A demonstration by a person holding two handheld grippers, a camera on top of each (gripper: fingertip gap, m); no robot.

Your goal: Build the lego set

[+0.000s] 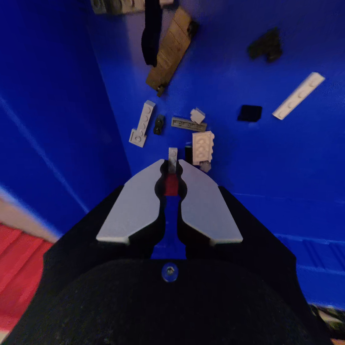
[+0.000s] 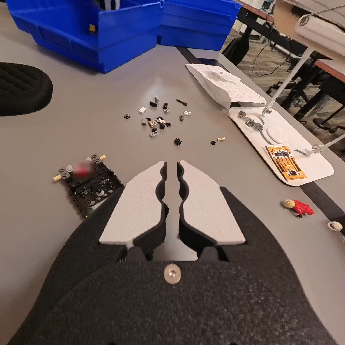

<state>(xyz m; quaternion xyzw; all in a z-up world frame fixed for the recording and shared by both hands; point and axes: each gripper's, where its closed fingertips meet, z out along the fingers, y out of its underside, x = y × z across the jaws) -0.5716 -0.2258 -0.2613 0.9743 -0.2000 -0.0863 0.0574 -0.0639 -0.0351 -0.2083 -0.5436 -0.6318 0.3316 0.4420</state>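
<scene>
Inside the blue bin (image 1: 242,168), the left tongs (image 1: 172,164) are clamped on a narrow grey plate (image 1: 172,158) w/ a red piece (image 1: 170,186) showing in the gap just behind it. Just beside the tips on the right lie a white plate w/ toothed edge (image 1: 202,147) and a small black piece (image 1: 188,154); further out sit a dark grey strip (image 1: 188,124) w/ a small light block (image 1: 197,115) touching it, an L-shaped grey plate (image 1: 142,124) and a tiny black part (image 1: 159,124). Beyond those, a tan piece (image 1: 170,54), a black tile (image 1: 249,113), a long white plate (image 1: 298,95) and a dark blurred lump (image 1: 265,45), all well apart on the bin floor. Over the grey counter (image 2: 93,130), the right tongs (image 2: 172,164) stand slightly apart, nothing between them. Left of them, partly under the tong body, is the black lego base (image 2: 89,188) w/ grey corner bricks and tan pins. Ahead lies a scatter of small pieces (image 2: 158,121), black, grey, white. To the right: a torn paper bag (image 2: 224,84), a white card (image 2: 302,168) w/ an orange sticker sheet (image 2: 285,164), and a red minifig body (image 2: 302,208) near the counter edge. Blue bins (image 2: 104,33) stand at the far side.
</scene>
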